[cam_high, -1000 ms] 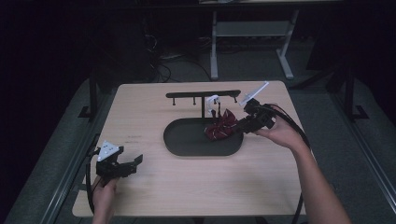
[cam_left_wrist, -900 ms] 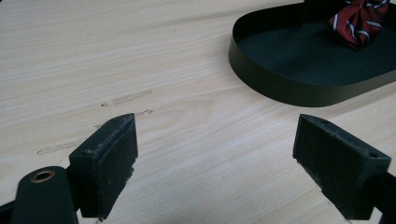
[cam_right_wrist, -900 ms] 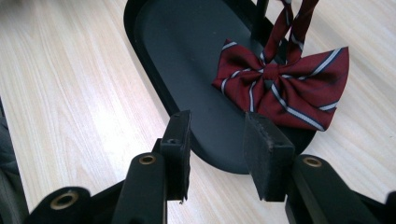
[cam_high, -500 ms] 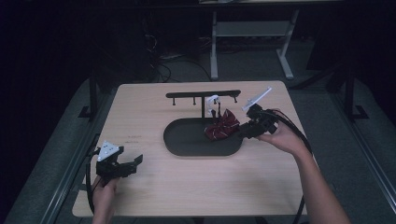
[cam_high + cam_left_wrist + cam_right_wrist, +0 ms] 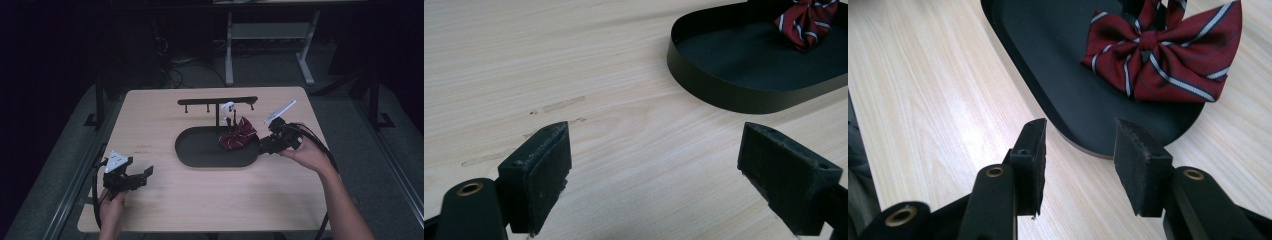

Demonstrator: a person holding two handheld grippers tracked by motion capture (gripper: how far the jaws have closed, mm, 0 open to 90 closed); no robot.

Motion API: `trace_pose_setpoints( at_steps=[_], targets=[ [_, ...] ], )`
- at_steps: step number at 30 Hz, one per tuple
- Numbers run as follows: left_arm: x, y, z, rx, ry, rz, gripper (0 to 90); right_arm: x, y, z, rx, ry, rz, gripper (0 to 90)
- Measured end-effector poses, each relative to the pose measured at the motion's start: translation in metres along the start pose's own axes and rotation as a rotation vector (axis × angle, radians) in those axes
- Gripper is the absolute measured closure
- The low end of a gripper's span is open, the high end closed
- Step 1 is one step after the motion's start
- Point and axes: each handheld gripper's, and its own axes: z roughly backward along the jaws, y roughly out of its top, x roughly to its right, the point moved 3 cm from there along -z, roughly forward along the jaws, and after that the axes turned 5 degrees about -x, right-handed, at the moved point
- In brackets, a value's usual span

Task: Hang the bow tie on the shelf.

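the bow tie (image 5: 239, 138) lies in the black tray (image 5: 200, 150), at the tray's right end in the middle of the high view, just below the small black rack (image 5: 217, 101) with a white clip (image 5: 228, 108) hanging from it. the step in hand looks like the release after setting the bow tie down: the right gripper (image 5: 266, 147) sits at the tray's right rim, right of centre in the frame, and its jaws have just been opening with nothing between them. in the right gripper view the bow tie (image 5: 1160, 55) fills the upper right, well ahead of the jaws, and the tray edge (image 5: 1088, 142) crosses the gap between them; the jaws stand partly apart and touch nothing, as far as that angle lets me judge.

the left gripper (image 5: 135, 178) rests at the lower left of the high view, jaws wide open and empty, over bare table (image 5: 624, 125).

next, i'd expect the right hand to draw back clear of the rim without catching the cloth.
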Motion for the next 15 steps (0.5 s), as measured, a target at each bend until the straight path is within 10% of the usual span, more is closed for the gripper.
trace_pose_setpoints(
  at_steps=[15],
  targets=[
    [0.001, 0.000, 0.000, -0.005, 0.002, -0.004, 13.5, 0.001, -0.019, -0.002, 0.009, 0.002, -0.025, 53.4]
  ],
)
